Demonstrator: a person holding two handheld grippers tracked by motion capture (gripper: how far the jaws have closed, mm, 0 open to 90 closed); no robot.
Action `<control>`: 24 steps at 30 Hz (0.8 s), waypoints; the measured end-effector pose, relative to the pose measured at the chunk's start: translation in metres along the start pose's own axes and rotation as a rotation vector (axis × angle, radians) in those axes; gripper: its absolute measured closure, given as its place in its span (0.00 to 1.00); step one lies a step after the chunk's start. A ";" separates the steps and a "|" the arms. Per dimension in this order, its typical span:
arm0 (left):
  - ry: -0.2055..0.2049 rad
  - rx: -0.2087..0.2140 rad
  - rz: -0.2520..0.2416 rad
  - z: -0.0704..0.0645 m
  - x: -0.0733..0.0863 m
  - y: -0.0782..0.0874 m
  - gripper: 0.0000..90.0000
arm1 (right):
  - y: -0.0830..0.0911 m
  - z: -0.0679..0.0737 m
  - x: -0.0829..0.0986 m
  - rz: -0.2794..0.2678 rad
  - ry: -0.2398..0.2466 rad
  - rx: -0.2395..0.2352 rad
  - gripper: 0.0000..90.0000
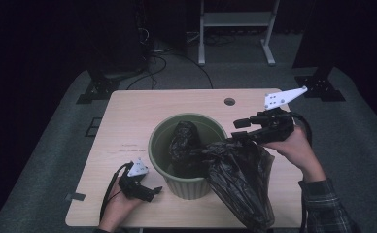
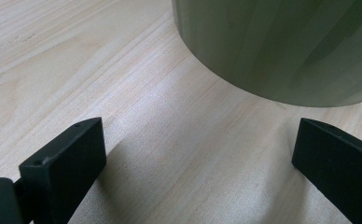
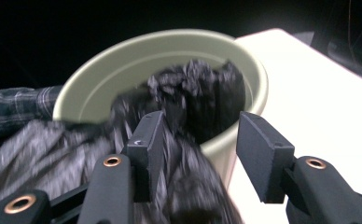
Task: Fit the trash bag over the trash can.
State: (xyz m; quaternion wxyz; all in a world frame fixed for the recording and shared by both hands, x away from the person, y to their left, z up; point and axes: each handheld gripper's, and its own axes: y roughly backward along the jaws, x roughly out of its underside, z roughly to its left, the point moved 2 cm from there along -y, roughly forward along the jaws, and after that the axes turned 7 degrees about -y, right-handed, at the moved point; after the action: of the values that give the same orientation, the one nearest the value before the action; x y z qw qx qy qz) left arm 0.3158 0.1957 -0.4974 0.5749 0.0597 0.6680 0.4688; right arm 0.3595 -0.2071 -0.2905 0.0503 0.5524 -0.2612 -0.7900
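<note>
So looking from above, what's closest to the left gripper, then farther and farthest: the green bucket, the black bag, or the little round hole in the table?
1. Green bucket, just right of the left gripper.
2. Black bag, draped over the bucket's right side.
3. Round hole, near the table's far edge.

A green bin (image 1: 189,158) stands mid-frame on the wooden table (image 1: 128,126), a black bag (image 1: 235,174) spilling from it over the right rim toward the lower edge. The right gripper (image 1: 242,130) sits at the bag's upper end, apparently touching it. The left gripper (image 1: 153,193) rests lower left, just beside the bin.
</note>
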 end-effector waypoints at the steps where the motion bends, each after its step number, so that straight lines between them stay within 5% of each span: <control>1: 0.000 0.000 0.000 0.000 0.000 0.000 0.02 | 0.002 -0.003 0.004 0.007 -0.008 0.000 0.56; 9: 0.000 0.000 0.000 0.000 0.000 0.000 0.02 | 0.005 -0.020 0.025 0.026 -0.080 -0.011 0.60; 14: -0.001 0.000 0.001 0.000 0.000 0.000 0.02 | -0.001 -0.020 0.031 0.053 -0.052 -0.015 1.00; 24: 0.000 0.000 0.000 0.000 0.000 0.000 0.02 | 0.001 -0.024 0.022 -0.019 -0.037 0.017 1.00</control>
State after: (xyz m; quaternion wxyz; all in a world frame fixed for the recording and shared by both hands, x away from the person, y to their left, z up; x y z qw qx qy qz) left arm 0.3158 0.1957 -0.4974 0.5749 0.0595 0.6679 0.4689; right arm 0.3721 -0.2247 -0.3141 0.0331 0.5404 -0.2636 -0.7983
